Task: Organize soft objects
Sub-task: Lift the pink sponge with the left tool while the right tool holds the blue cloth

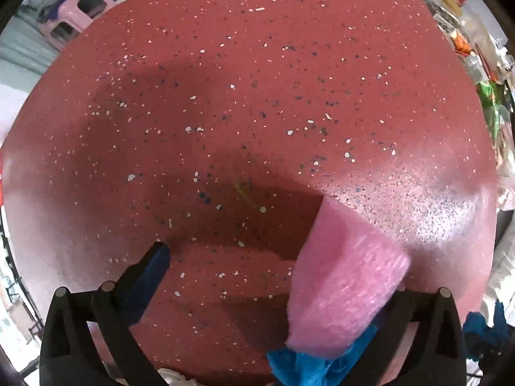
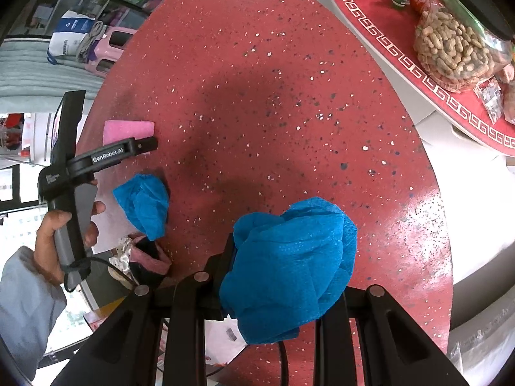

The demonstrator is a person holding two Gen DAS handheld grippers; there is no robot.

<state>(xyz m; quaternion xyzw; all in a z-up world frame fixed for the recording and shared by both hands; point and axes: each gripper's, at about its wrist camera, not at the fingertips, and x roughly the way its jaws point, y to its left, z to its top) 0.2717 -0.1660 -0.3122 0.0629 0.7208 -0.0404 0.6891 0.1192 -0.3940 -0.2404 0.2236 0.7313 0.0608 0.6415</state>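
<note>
Left wrist view: left gripper pointing straight down at red speckled table, jaws spread wide, nothing pinched. Pink sponge cloth draped against right finger, looking loose; light, floppy, best pinched at an edge fold.

Right wrist view: right gripper angled steeply down, clamped on blue cloth, bunched, soft. Second blue cloth crumpled near left table edge. Hand on left handle.
</note>
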